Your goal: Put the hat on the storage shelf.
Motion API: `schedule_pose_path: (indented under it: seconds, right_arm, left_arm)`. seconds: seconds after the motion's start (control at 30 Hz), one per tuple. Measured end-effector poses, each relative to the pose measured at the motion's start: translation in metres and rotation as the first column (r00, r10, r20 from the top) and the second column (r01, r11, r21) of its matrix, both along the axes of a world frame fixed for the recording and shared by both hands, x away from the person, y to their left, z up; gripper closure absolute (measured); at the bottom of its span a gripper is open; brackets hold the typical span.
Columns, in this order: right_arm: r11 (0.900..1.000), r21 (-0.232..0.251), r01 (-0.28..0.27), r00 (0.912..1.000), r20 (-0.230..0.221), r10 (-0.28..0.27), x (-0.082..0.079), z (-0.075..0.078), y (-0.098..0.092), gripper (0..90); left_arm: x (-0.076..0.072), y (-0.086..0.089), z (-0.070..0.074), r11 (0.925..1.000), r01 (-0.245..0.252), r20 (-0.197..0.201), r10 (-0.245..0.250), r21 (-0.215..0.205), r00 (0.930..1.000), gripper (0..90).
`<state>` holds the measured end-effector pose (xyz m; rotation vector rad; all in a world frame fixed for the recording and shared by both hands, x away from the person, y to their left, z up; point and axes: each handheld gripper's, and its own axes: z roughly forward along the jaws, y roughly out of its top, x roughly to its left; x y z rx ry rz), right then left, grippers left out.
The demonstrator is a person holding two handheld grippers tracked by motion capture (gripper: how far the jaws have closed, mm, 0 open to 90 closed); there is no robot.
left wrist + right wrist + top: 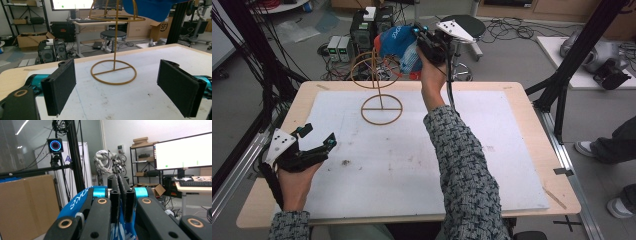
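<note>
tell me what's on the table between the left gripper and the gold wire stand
Nothing: in the high view, only bare white mat lies between the open left gripper and the gold wire stand. The left gripper view shows the same stretch.

The wire stand [381, 95] stood on the surface [512, 165], toward its far edge. The cap [399, 46] hung beside the stand's top, right of it. The left tool [317, 142] lay well nearer than the stand, to its left.
</note>
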<state>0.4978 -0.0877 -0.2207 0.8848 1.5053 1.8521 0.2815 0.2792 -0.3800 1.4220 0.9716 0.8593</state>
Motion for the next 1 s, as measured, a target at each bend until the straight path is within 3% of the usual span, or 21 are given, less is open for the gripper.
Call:
schedule_pose_path:
  seconds: [0.3, 0.47, 0.7, 1.0]
  right_arm:
    - [0.999, -0.020, -0.041, 0.9992, -0.005, 0.041, 0.006, 0.005, 0.025, 88.3]
    - [0.996, -0.058, -0.073, 0.9973, -0.012, 0.072, 0.006, 0.002, 0.039, 88.3]
    - [0.991, -0.087, -0.103, 0.9945, -0.029, 0.101, 0.007, -0.002, 0.047, 88.3]
    - [0.977, -0.126, -0.175, 0.9832, -0.076, 0.166, 0.007, -0.010, 0.067, 88.3]
  left_arm:
    - [-0.001, 0.005, 0.001, 0.9999, -0.011, 0.003, 0.011, -0.005, 0.9999, 15.6]
    - [-0.001, 0.006, 0.001, 0.9999, -0.010, 0.003, 0.010, -0.004, 0.9999, 15.7]
    - [-0.001, 0.007, 0.001, 0.9999, -0.013, 0.000, 0.013, -0.001, 0.9999, 15.7]
    - [-0.001, 0.007, 0.001, 0.9999, -0.014, 0.000, 0.014, -0.001, 0.9999, 15.8]
